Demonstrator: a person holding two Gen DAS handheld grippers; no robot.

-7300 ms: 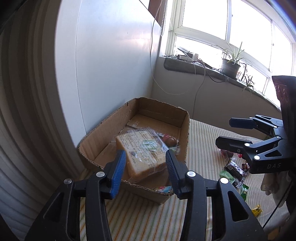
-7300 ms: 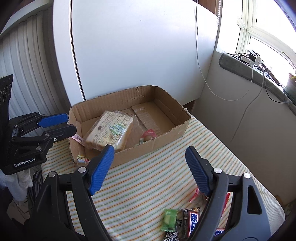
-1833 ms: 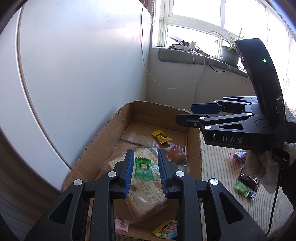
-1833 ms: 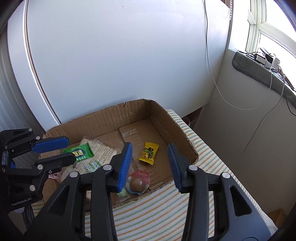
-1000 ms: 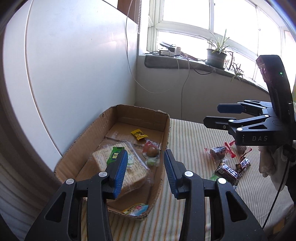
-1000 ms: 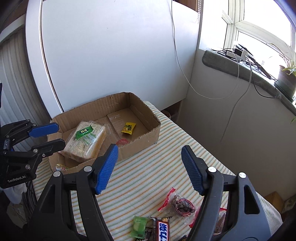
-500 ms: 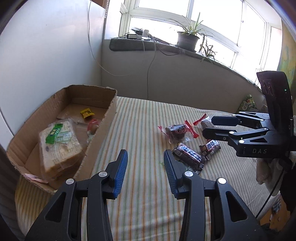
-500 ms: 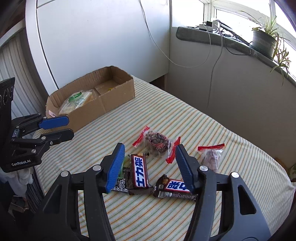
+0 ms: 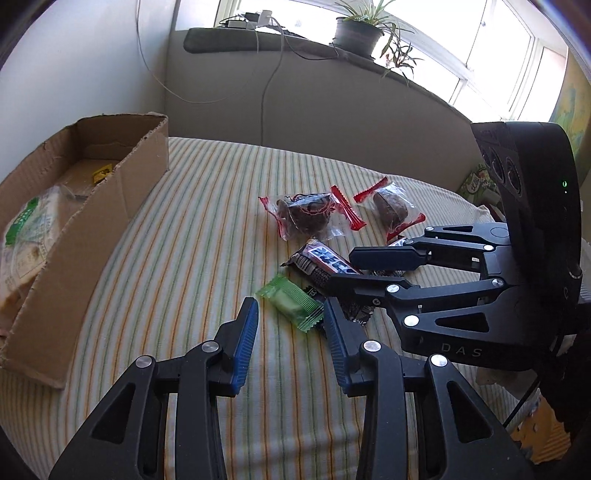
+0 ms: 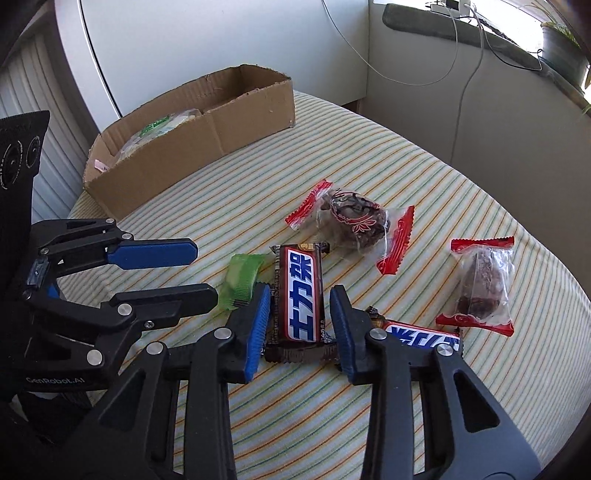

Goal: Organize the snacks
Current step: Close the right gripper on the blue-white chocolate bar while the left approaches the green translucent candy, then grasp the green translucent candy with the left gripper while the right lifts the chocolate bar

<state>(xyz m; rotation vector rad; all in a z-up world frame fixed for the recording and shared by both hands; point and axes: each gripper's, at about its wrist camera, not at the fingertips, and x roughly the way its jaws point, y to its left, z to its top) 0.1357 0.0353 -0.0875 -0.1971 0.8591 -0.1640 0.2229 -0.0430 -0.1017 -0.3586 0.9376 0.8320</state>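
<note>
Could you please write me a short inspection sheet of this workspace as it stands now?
Surface: striped cloth-covered table, sunlit.
Job's things: brown chocolate bar in a blue-lettered wrapper, a second such bar, small green sweet packet, two clear red-ended packets; brown cardboard box with a wrapped bread loaf inside.
Clutter: nothing seen.
Grippers: right claw has just been closing around the first bar; contact unclear. Left claw open near the green packet.
Cables: white cords down the wall.
Surroundings: window sill, potted plant.
</note>
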